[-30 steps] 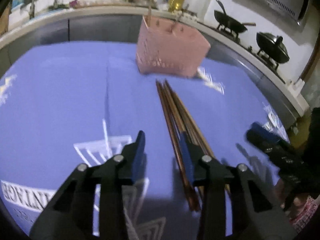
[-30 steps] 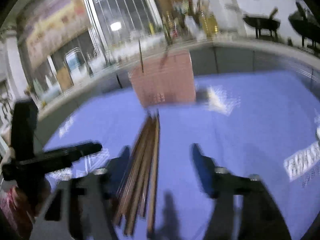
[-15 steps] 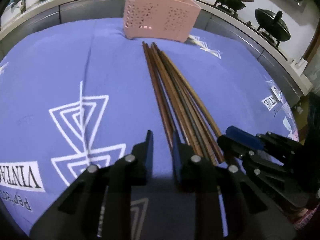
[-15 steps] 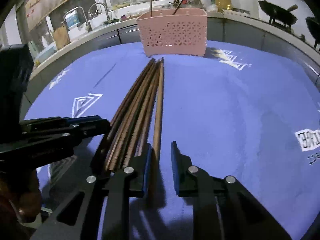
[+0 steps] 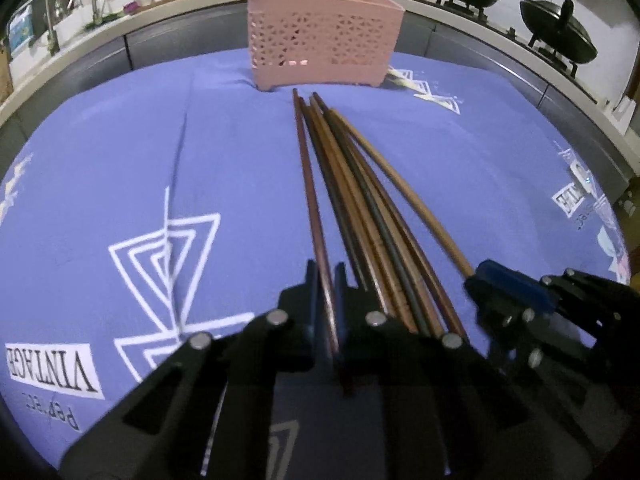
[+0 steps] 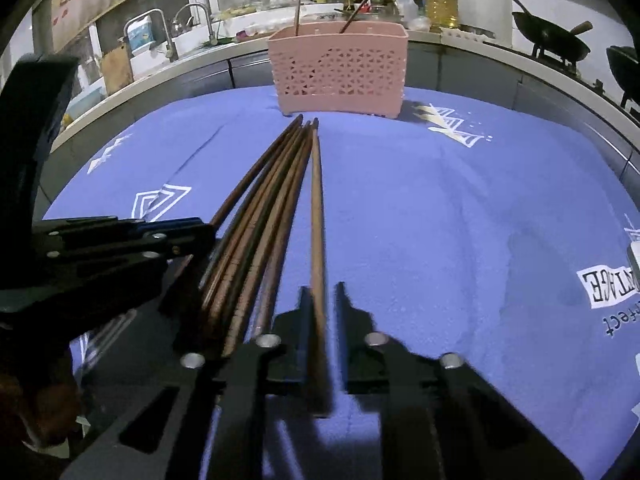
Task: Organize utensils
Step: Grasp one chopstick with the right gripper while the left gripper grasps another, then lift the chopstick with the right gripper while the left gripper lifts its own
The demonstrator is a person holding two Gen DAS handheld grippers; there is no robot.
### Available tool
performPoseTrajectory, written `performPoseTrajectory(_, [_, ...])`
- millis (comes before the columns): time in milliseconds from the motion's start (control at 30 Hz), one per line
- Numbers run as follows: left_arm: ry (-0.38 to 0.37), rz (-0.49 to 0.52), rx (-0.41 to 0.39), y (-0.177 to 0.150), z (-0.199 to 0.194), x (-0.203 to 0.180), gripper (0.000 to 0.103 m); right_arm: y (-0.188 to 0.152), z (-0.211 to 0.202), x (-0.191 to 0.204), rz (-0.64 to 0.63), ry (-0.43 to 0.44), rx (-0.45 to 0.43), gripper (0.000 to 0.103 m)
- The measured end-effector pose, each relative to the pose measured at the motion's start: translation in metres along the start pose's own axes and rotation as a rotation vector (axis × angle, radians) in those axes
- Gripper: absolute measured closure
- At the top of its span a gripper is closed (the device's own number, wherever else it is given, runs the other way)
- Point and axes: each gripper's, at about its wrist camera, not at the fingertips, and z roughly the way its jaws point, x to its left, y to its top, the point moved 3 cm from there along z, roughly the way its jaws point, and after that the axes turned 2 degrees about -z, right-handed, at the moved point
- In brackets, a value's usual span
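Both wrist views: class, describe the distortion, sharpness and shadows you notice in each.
Left wrist view: fisheye bends the counter edge into an arc; basket sharp, dark vignette corners. Right wrist view: same bowing; right claw casts shadow onto the tablecloth; chopsticks crisp.

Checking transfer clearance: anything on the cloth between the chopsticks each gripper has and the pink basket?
Nothing visible. The left gripper is closed on the leftmost chopstick, the right gripper on the rightmost chopstick. Only bare blue tablecloth lies between the tips and the pink basket. The loose chopsticks lie alongside, not across.
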Motion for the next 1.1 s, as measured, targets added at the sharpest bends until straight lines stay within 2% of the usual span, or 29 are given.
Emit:
performPoseTrajectory(133, [-0.007, -0.011, 0.014, -0.012, -0.01, 0.016, 0.097, -0.005, -0.007, -0.019, 0.054, -0.011, 0.012, 0.096])
performPoseTrajectory(300, [0.011, 0.025, 0.017, -0.05, -0.039, 0.037, 0.096, -0.026, -0.027, -0.039, 0.084, -0.038, 0.035, 0.096])
performPoseTrajectory(433, [-0.004, 0.021, 0.028, -0.063, -0.049, 0.046, 0.091, -0.034, -0.034, -0.044, 0.114, -0.018, 0.043, 0.093])
performPoseTrajectory(467, [-0.012, 0.021, 0.04, -0.059, -0.047, 0.046, 0.09, -0.033, -0.033, -0.044, 0.116, -0.013, 0.045, 0.091])
performPoseTrajectory(533, [-0.015, 0.02, 0.046, -0.05, -0.042, 0.045, 0.081, -0.024, -0.027, -0.045, 0.114, 0.001, 0.044, 0.083])
performPoseTrajectory(600, [-0.012, 0.031, 0.047, -0.034, -0.033, 0.042, 0.076, -0.009, -0.017, -0.047, 0.128, 0.027, 0.051, 0.059])
performPoseTrajectory(633, [0.008, 0.051, 0.04, -0.024, -0.026, 0.04, 0.076, 0.0, -0.012, -0.048, 0.134, 0.039, 0.051, 0.056])
performPoseTrajectory(733, [0.053, 0.105, 0.025, 0.001, -0.006, 0.035, 0.076, 0.026, 0.008, -0.051, 0.128, 0.041, 0.059, 0.055])
performPoseTrajectory(833, [0.063, 0.142, 0.004, 0.028, 0.013, 0.032, 0.076, 0.051, 0.031, -0.052, 0.086, -0.002, 0.069, 0.055])
performPoseTrajectory(867, [0.058, 0.136, 0.003, 0.035, 0.017, 0.033, 0.076, 0.06, 0.039, -0.051, 0.063, -0.014, 0.068, 0.055])
performPoseTrajectory(933, [0.062, 0.13, 0.0, 0.051, 0.027, 0.035, 0.076, 0.075, 0.052, -0.051, 0.032, -0.042, 0.069, 0.064])
performPoseTrajectory(1000, [0.059, 0.129, -0.006, 0.061, 0.034, 0.033, 0.076, 0.083, 0.061, -0.05, 0.012, -0.053, 0.069, 0.093])
performPoseTrajectory(1033, [0.055, 0.125, -0.008, 0.063, 0.035, 0.032, 0.081, 0.085, 0.063, -0.05, 0.008, -0.038, 0.068, 0.098])
performPoseTrajectory(1100, [0.032, 0.138, -0.006, 0.065, 0.037, 0.027, 0.098, 0.087, 0.065, -0.048, 0.002, -0.029, 0.072, 0.098])
